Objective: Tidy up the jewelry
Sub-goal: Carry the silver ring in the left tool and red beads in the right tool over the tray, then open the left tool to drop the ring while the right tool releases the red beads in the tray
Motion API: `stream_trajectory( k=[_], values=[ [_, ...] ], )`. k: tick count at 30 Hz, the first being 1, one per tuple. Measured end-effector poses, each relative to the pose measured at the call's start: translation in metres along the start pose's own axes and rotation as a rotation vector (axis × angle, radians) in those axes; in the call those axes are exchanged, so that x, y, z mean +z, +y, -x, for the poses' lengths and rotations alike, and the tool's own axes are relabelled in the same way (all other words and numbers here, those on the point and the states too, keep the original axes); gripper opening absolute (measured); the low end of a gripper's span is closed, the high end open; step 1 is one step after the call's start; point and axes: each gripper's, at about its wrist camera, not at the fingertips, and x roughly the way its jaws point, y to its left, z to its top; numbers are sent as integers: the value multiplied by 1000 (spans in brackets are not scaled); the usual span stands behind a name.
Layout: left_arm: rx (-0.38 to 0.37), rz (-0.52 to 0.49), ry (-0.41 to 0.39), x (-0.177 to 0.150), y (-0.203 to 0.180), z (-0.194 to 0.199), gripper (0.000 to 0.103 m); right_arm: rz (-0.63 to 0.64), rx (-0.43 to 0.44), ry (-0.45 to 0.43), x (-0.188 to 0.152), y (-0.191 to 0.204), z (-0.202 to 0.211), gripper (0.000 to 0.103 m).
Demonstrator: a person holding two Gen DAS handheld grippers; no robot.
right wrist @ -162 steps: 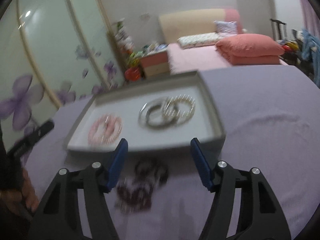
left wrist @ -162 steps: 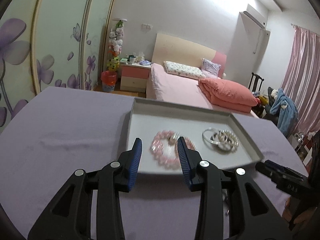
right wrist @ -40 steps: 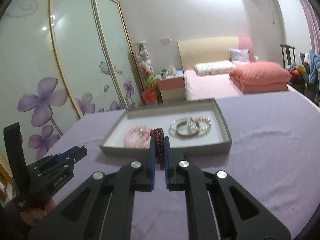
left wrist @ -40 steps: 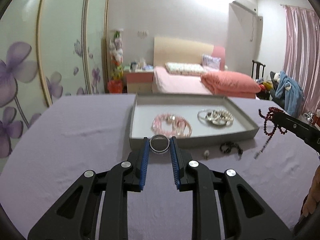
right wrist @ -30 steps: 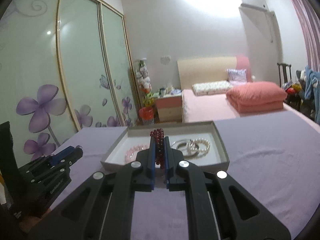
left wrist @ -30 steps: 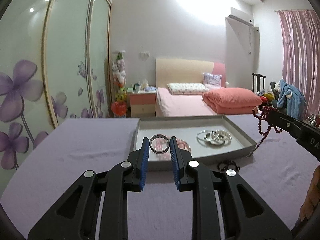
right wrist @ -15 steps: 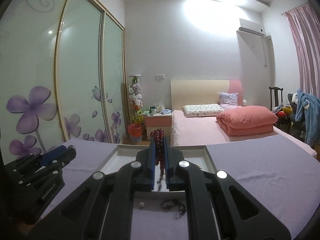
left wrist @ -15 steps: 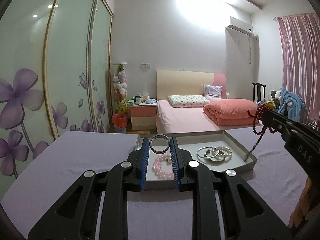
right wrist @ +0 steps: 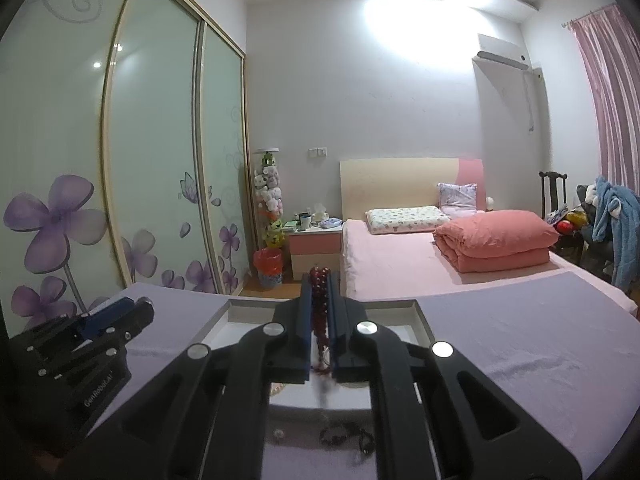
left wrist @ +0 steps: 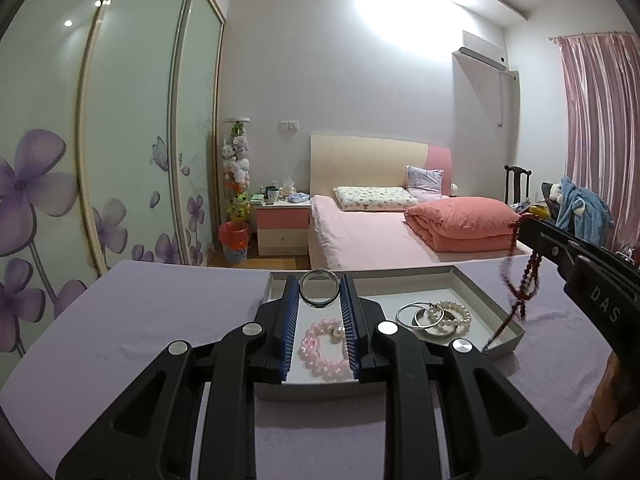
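While both tools are raised above the table (left wrist: 152,320), each pinches one piece of jewelry. In the left wrist view, the left tool (left wrist: 320,294) sits at lower centre of the frame, its blue pads pressed against the sides of a metal ring (left wrist: 319,293), which stands upright between the fingertips. Behind and below it lies the tray (left wrist: 508,326), a shallow grey box on the purple-covered table. Inside the tray, a pink bracelet (left wrist: 320,350) shows between the tool's fingers at centre frame; to its right lie silver bangles (left wrist: 420,316) touching a pearl bracelet (left wrist: 456,314).

At the right edge of that view, the right tool (left wrist: 520,226) enters from the lower right, gripped by a hand (left wrist: 604,412). A red bead strand (left wrist: 524,280) hangs from its tip, blurred, dangling over the tray's right end.

In the right wrist view, the right tool (right wrist: 320,280) occupies lower centre, its pads closed on the bead strand (right wrist: 320,300), which runs down between them. The tray (right wrist: 424,320) is largely hidden behind the tool. Beneath the tool, at bottom centre, a dark bracelet (right wrist: 344,438) and a small pale item (right wrist: 277,434) lie on the table in front of the tray. The left tool (right wrist: 136,312) appears at the left edge; its grip cannot be judged from this view.
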Motion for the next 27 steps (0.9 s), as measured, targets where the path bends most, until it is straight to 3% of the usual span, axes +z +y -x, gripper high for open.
stream_trajectory(
  k=[8,18,20,22,25,27],
  values=[
    [-25,1,60,-2,-2,-40,22,-31,5,68,1,-15,-55,5],
    [-35,-7,151,-8,-9,-85,22,-107,28,223,-7,-33,-120,5],
    [-44,-9,174,-9,-7,-93,22,-113,34,261,-10,-34,-129,10],
    [-49,8,191,-10,-6,-96,24,-125,34,278,-14,-38,-130,41],
    [-50,40,203,-10,4,-95,34,-133,17,269,-19,-44,-124,45],
    [-47,55,200,-8,9,-92,34,-144,12,275,-22,-48,-120,44]
  ],
)
